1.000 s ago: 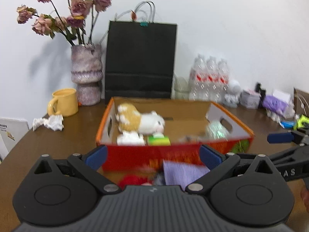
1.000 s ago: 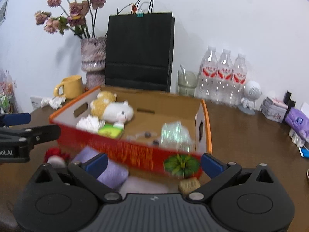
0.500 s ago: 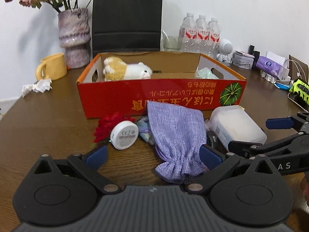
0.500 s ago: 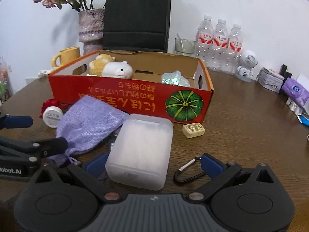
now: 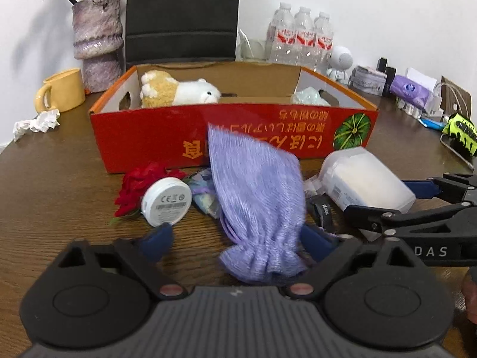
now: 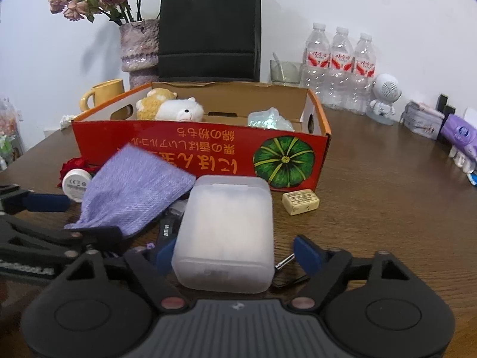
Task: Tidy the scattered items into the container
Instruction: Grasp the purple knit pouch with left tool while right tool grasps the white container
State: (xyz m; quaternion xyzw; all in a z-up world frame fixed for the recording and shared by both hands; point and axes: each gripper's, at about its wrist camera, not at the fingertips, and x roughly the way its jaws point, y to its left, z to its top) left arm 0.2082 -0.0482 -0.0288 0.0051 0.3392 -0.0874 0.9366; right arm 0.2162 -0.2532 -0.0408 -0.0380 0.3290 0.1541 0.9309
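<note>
A red cardboard box point(image 5: 149, 140) point(image 6: 208, 146) holds a plush toy point(image 5: 179, 91) and a crumpled wrapper point(image 6: 269, 119). In front of it lie a purple knit pouch point(image 5: 256, 197) point(image 6: 134, 191), a frosted plastic case point(image 5: 366, 179) point(image 6: 226, 232), a white round puck point(image 5: 167, 201), a red fabric rose point(image 5: 135, 185), a small tan block point(image 6: 300, 201) and a black carabiner point(image 6: 290, 280). My left gripper point(image 5: 238, 243) is open with the pouch's gathered end between its fingers. My right gripper point(image 6: 238, 255) is open around the near end of the plastic case.
Behind the box stand a vase of dried roses point(image 5: 98, 41), a black paper bag point(image 5: 182, 15), a yellow mug point(image 5: 62, 89), water bottles point(image 5: 301, 38) and a small white robot figure point(image 6: 384, 97). Crumpled tissue point(image 5: 37, 122) lies left; purple packets point(image 5: 413, 91) right.
Both grippers have come down and forward toward the table. The left now straddles the pouch's end and the right straddles the plastic case. Both remain open.
</note>
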